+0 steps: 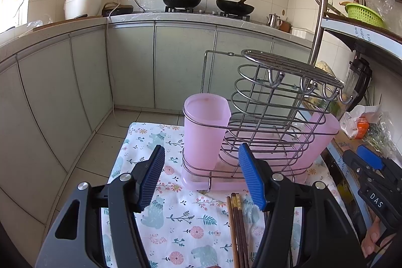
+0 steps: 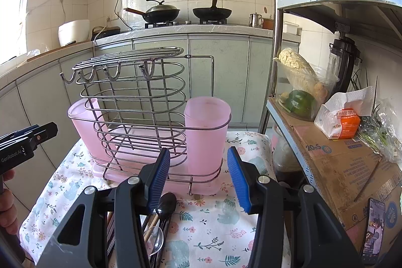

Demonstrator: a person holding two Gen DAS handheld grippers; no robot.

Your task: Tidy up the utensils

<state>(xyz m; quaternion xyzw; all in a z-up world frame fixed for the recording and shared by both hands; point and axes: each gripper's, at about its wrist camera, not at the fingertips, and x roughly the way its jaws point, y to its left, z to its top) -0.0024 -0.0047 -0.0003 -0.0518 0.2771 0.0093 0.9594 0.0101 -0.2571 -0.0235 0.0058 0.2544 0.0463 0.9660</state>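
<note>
The left tongs (image 1: 201, 175) are spread wide with nothing between the blue ribbed pads (image 1: 152, 175). The right tongs (image 2: 198, 176) gape equally wide, also empty. Both point forward, side by side and level. A hand (image 2: 6, 207) grips the left tool's handle; fingers (image 1: 371, 240) wrap the right's.

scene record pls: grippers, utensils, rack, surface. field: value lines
left gripper: open, empty
right gripper: open, empty
chopsticks: lying on the cloth, in front of the rack
spoon: dark, on the cloth among other utensils
wire rack: upright, holds two pink cups, both look empty
floral cloth: under everything
</note>
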